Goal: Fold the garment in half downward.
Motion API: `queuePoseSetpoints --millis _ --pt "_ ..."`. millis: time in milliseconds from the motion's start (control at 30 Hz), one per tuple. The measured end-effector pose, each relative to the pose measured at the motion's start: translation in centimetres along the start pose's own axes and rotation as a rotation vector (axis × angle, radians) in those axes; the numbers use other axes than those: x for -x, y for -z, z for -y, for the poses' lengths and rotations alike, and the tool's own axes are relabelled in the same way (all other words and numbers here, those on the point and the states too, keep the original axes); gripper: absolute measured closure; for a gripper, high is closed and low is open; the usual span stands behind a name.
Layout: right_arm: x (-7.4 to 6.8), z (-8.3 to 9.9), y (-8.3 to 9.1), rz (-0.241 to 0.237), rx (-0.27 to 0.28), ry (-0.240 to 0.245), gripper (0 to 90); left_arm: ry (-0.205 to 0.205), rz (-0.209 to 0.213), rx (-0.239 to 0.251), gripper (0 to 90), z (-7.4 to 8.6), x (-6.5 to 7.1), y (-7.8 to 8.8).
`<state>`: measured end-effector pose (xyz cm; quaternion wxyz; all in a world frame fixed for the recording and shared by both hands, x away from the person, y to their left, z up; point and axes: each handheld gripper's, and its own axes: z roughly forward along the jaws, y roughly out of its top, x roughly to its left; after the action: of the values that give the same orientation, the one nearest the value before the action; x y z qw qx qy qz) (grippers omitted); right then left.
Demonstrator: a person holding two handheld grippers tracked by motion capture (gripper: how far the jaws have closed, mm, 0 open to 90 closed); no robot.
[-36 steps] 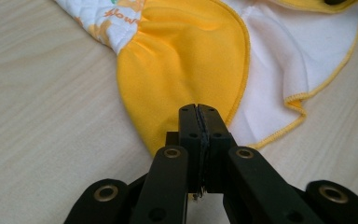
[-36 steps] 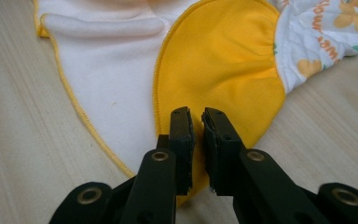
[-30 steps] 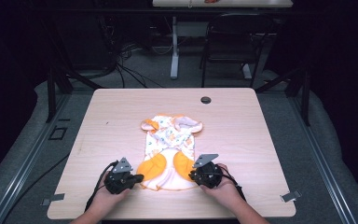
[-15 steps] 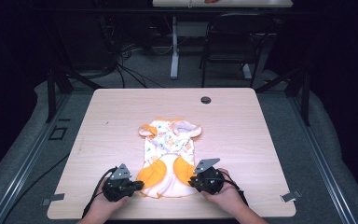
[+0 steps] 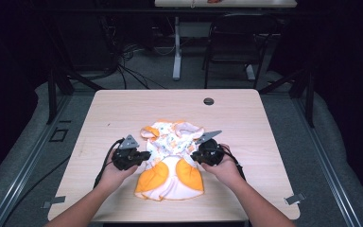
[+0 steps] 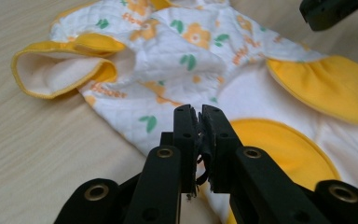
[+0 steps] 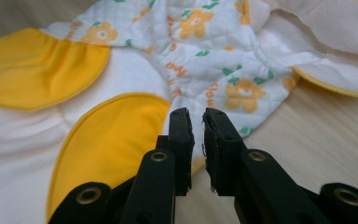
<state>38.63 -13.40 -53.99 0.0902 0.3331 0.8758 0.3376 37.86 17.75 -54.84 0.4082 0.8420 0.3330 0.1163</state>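
Note:
A white quilted baby garment with orange flowers and yellow patches lies flat on the wooden table. My left gripper sits at the garment's left edge, about halfway up it. Its jaws have just been opening and stand a thin slit apart, with nothing between them; the garment lies just beyond the tips. My right gripper is at the garment's right edge, jaws a narrow gap apart and empty, over the cloth. The right gripper also shows across the garment in the left gripper view.
A round dark grommet sits near the table's far edge. Bare wood lies on both sides of the garment. Beyond the table stand a chair and a desk leg, with cables on the floor.
The garment first slid a little toward the near edge. Both hands have since moved away from its bottom hem, up along its sides to its middle.

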Motion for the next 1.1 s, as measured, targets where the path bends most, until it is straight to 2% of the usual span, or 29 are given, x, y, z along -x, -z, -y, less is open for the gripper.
queuePoseSetpoints --millis 33,67,100,133,200,267,500,533,667,700,800,833,900,967,1000,1033,1100 --pt "0.0 0.0 0.0 0.0 0.0 0.0 80.8 0.016 -0.006 -0.003 84.7 -0.1 -0.4 -0.7" --pt "0.6 -0.3 -1.1 0.008 -0.015 -0.016 80.7 0.03 -0.015 -0.004 84.8 -0.2 -0.7 -1.3" --pt "0.6 -0.3 -1.1 0.008 -0.015 -0.016 80.7 0.035 -0.019 -0.016 84.8 -0.2 -0.9 -1.9" --pt "1.1 -0.4 -2.1 0.01 -0.022 -0.021 80.7 0.043 -0.026 -0.029 84.7 0.0 -1.3 -3.0" --pt "1.1 -0.3 -2.4 0.015 -0.029 -0.029 80.7 0.046 -0.028 -0.044 84.7 0.2 -1.5 -3.4" --pt "1.2 -0.1 -3.2 0.01 -0.04 -0.012 80.3 0.059 -0.025 -0.065 84.5 0.7 -1.7 -3.9" --pt "1.0 0.2 -3.3 -0.006 -0.06 0.012 80.3 0.062 -0.004 -0.078 84.5 0.9 -1.5 -3.5" --pt "0.8 0.3 -3.1 -0.019 -0.077 0.021 80.2 0.048 0.0 -0.092 84.6 1.0 -1.2 -3.3" --pt "0.4 0.5 -2.7 -0.044 -0.098 0.041 79.9 0.034 0.016 -0.122 84.5 0.9 -0.8 -2.9" --pt "0.4 0.5 -2.5 -0.048 -0.098 0.045 79.9 0.031 0.015 -0.126 84.3 0.7 -0.7 -2.8" --pt "1.0 -0.9 -0.9 -0.028 -0.05 0.035 80.3 0.02 -0.001 -0.1 83.7 -0.9 -1.5 -2.1" --pt "1.0 -0.9 -0.9 -0.028 -0.05 0.035 80.3 0.02 -0.001 -0.1 83.7 -0.9 -1.5 -2.1" --pt "2.5 -2.4 -0.1 -0.009 -0.005 -0.002 80.9 0.042 -0.013 -0.061 83.7 -2.6 -2.6 -1.8" --pt "2.9 -3.0 -0.1 -0.001 -0.003 -0.017 80.7 0.045 -0.013 -0.047 83.5 -3.2 -3.0 -1.8" --pt "3.9 -3.9 -0.3 0.025 0.003 -0.032 80.7 0.052 -0.026 -0.039 83.2 -4.2 -3.6 -1.9" --pt "3.9 -3.9 -0.3 0.025 0.003 -0.032 80.7 0.052 -0.026 -0.039 83.1 -4.2 -3.6 -1.9" --pt "5.3 -5.2 -0.6 0.051 0.018 -0.069 80.7 0.057 -0.033 -0.021 83.1 -5.1 -4.1 -2.0"
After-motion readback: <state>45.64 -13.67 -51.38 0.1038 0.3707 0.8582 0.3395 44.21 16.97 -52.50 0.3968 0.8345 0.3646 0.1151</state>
